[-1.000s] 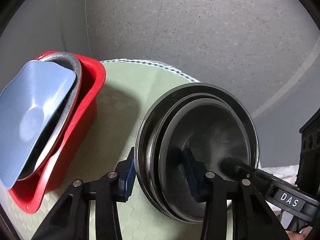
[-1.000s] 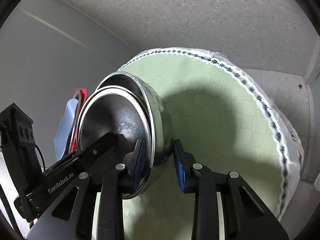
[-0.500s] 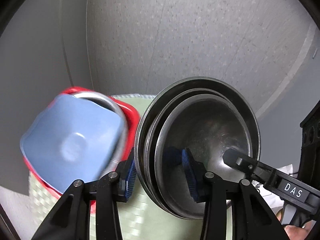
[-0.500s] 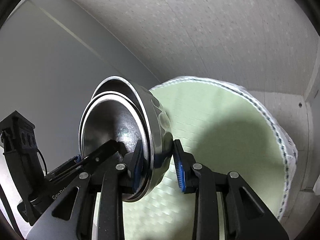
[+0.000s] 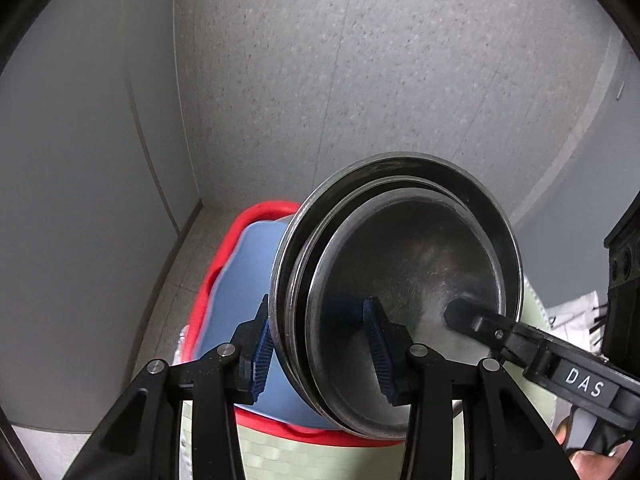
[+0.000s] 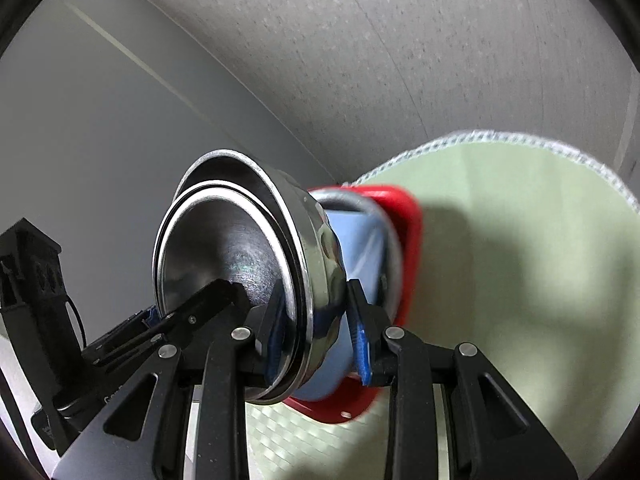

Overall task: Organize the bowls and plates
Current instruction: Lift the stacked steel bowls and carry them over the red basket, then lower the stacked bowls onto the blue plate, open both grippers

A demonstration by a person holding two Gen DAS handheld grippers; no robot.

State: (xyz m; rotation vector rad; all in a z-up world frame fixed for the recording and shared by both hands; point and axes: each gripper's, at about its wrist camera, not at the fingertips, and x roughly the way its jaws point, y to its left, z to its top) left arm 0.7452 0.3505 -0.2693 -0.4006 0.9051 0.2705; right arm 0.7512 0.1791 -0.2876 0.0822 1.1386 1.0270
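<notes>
1. At the far left of the left wrist view a grey wall meets the speckled floor, and the red plastic basin stands on the green mat near that corner. It holds a pale blue dish, and what may be a metal rim beside it; the blur makes that hard to confirm.
2. Next comes the left gripper. Its ribbed blue pads are closed on the near rim of the nested steel bowls, 1 pad outside the wall and 1 inside, with the jaws only as far apart as the stacked rims require.
3. The stack looks to be 3 bowls, tipped on edge with the openings facing right in this view, held in the air in front of the basin.
4. At the right, the right gripper clamps the opposite rim in the same way, 1 finger inside and 1 outside, with a narrow gap.
5. Gripping both sides probably keeps the loose nested bowls from sliding apart or swinging while they are carried.
6. Judging by the task, the stack is headed for the basin, so the bowls would need levelling over it before release.
</notes>
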